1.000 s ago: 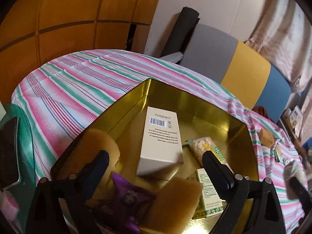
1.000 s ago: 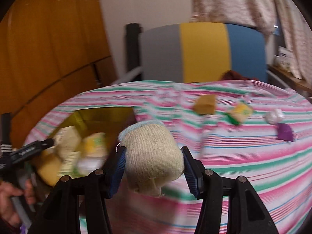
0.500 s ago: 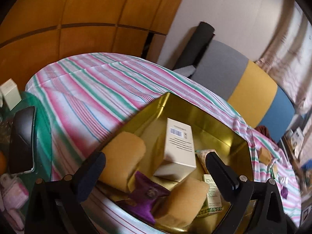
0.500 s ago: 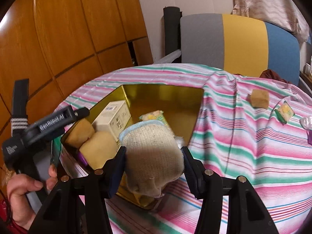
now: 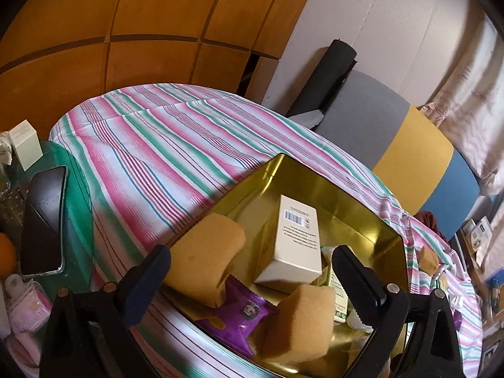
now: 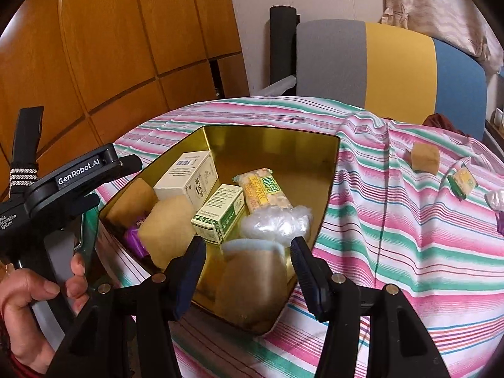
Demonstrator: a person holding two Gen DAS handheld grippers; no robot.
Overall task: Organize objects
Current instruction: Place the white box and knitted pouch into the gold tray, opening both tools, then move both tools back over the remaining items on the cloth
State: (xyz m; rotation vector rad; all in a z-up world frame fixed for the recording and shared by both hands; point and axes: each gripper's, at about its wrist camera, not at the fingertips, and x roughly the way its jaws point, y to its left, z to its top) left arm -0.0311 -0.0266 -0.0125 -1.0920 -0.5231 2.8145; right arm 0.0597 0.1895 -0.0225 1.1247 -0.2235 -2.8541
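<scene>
Right wrist: right hand-held gripper (image 6: 248, 243) apparently loose around knit roll (image 6: 252, 280), in crowded tin (image 6: 271, 138)

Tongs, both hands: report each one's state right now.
Left tongs: open, holding nothing, over the gold tin.
Right tongs: open; the knit roll lies between them in the tin, apparently not gripped.

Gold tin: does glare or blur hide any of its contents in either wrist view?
Right wrist view: the gold tin walls shine softly with no blinding glare; the knit roll at the near edge is smeared, while the green box print stays readable. Left wrist view: the near sponge is soft, the white box barcode is sharp, and the fisheye bows the wood panels.
</scene>
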